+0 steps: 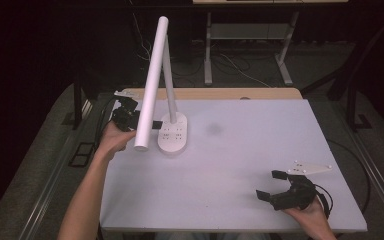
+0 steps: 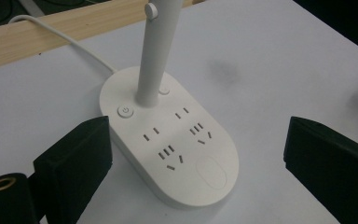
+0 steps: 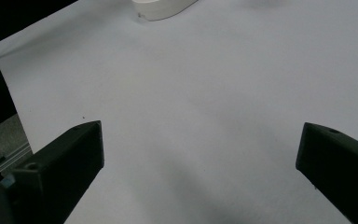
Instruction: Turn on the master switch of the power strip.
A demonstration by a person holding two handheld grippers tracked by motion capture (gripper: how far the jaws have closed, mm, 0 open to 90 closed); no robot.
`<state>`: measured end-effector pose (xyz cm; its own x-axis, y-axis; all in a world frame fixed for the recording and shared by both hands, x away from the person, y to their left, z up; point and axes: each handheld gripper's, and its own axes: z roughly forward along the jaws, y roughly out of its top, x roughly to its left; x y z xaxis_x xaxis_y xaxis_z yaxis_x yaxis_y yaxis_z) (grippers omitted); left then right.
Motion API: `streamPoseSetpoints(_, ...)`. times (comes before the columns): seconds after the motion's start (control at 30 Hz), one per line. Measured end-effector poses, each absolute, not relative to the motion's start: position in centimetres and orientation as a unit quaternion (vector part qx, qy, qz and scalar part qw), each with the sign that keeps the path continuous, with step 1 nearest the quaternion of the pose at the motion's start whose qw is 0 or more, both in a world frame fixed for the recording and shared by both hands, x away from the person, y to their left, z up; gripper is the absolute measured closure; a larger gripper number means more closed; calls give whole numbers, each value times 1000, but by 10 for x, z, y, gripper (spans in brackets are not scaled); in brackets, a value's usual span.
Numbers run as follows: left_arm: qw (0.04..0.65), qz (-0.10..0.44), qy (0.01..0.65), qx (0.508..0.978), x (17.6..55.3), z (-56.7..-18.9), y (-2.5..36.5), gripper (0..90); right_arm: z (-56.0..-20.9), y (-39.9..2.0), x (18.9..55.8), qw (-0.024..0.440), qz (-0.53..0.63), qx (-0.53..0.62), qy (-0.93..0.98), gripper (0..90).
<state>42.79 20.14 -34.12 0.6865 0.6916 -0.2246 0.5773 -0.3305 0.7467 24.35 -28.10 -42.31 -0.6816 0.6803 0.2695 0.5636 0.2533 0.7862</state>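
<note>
Only the lamp (image 1: 172, 132) interrupts the bare table (image 1: 240, 165) at left.

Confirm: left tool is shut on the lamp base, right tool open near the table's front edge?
Not quite. The left tool is open, its jaws standing wide either side of the lamp base without touching it, as the left gripper view shows. The right tool is open near the table's front edge.

White lamp (image 1: 172, 132), black hand-held gripper (image 1: 279, 189)

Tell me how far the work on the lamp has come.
Nothing looks done yet: the lamp stands untouched on the table. In hand: the left hand-held gripper, open, is aimed at the lamp's base. The right hand-held gripper rests open, far off. The grasp or button press is left.
</note>
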Motion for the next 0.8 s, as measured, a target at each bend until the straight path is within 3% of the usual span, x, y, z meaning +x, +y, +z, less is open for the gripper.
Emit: streamPoseSetpoints(0.8, 436, 62, 435, 785, 463, -352, 196, 141, -423, -282, 243, 62, 469, 394, 788, 2)
